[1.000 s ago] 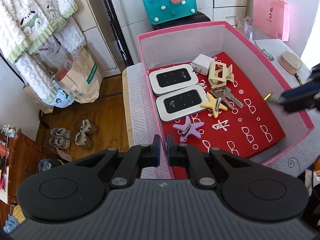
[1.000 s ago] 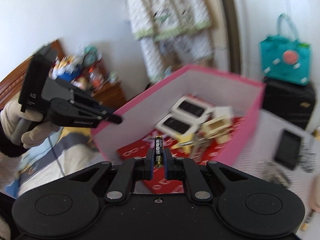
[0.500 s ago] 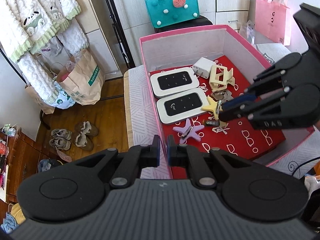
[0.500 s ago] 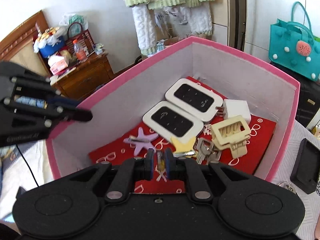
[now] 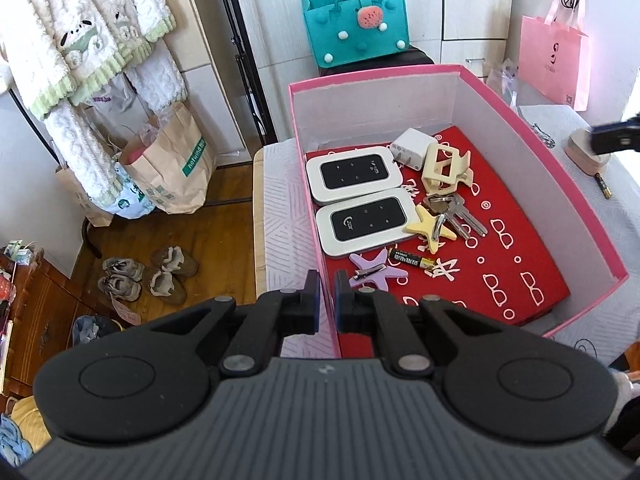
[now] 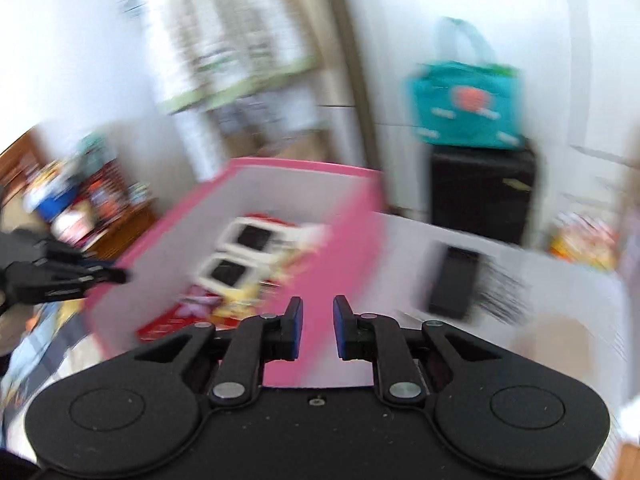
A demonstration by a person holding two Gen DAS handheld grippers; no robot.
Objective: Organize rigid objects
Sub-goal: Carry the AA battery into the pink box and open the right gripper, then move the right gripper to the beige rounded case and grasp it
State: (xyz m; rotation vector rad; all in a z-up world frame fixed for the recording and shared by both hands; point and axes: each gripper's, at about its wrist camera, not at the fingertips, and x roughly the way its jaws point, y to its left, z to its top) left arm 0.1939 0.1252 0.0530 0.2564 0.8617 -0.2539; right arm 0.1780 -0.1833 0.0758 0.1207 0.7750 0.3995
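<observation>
**Battery in, more to fetch**

Black battery (image 5: 412, 259) down inside pink box (image 5: 568, 200), beside purple star clip (image 5: 374, 270). Right gripper (image 6: 317, 330) jaws just opened, empty. Left gripper (image 5: 325, 302) clenched on the box wall. Second battery (image 5: 603, 186) waiting outside on counter (image 5: 624, 216).

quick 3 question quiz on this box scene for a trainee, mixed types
1. True or false: a battery lies inside the pink box.
2. How many wifi routers are in the box?
3. Which tongs grip the box wall: A left, B right, C neither?

Key: 1 true. 2 two. 3 A; the right tongs have just been opening, with nothing between them.
</observation>
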